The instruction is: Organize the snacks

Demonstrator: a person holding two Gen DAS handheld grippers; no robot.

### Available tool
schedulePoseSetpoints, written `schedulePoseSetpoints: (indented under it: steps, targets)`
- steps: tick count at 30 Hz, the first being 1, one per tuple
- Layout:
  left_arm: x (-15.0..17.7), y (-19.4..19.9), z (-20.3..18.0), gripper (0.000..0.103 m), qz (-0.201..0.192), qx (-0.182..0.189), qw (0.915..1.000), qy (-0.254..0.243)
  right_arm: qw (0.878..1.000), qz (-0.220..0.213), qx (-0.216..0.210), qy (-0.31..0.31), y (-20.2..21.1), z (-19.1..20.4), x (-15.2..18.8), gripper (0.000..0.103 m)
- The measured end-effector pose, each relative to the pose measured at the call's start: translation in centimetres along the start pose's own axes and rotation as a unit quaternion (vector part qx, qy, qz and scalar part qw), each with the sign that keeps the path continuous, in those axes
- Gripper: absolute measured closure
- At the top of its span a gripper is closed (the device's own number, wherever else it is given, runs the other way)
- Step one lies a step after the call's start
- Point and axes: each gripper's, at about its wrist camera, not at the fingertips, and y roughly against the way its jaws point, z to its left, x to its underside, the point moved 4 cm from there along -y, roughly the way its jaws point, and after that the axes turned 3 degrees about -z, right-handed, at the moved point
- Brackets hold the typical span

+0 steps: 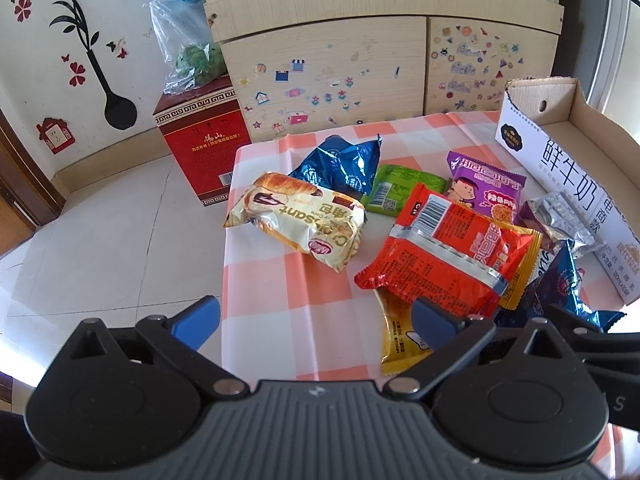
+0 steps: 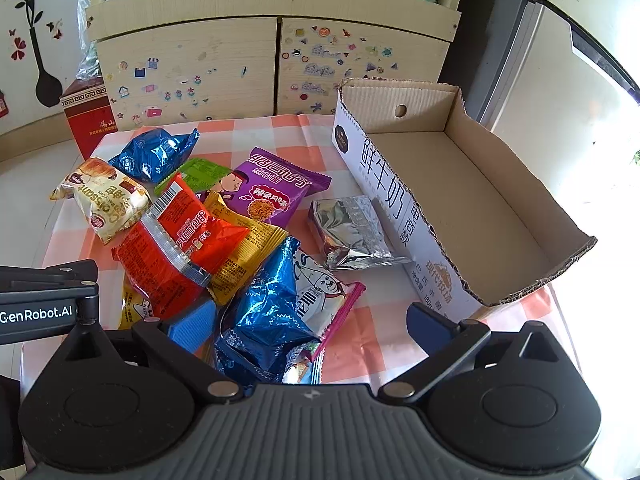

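The tabletop (image 2: 372, 332) wears an orange-and-white check cloth. On it lie a cream croissant packet (image 1: 304, 216), a red packet (image 1: 444, 256), a purple noodle packet (image 2: 272, 190), a green packet (image 1: 400, 188), a silver foil packet (image 2: 352, 232) and shiny blue packets (image 2: 272, 304). The cardboard box (image 2: 460, 184) is brown inside, white outside.

A sticker-covered cabinet (image 1: 320, 76) stands behind a red box (image 1: 200, 140) topped by a plastic bag (image 1: 184, 48)
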Motion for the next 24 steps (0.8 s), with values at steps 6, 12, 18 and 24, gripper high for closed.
schedulePoseSetpoints:
  steps: [6, 12, 18, 24]
  targets:
    - [0.1, 0.2, 0.3, 0.002, -0.005, 0.018, 0.9998, 0.005, 1.000, 0.002, -0.019, -0.005, 0.1, -0.2, 0.0, 0.000]
    - [0.0, 0.7, 0.4, 0.002, -0.016, 0.038, 0.9991, 0.013, 0.999, 0.004, -0.032, -0.013, 0.5, -0.9, 0.3, 0.000]
    - [0.0, 0.8, 0.3, 0.002, -0.017, 0.048, 0.9986, 0.015, 0.999, 0.010, -0.031, -0.027, 0.4, -1.8, 0.6, 0.000]
    - [0.1, 0.8, 0.9, 0.002, -0.016, 0.051, 0.9983, 0.023, 0.998, 0.020, -0.033, -0.039, 0.5, -2.5, 1.3, 0.000]
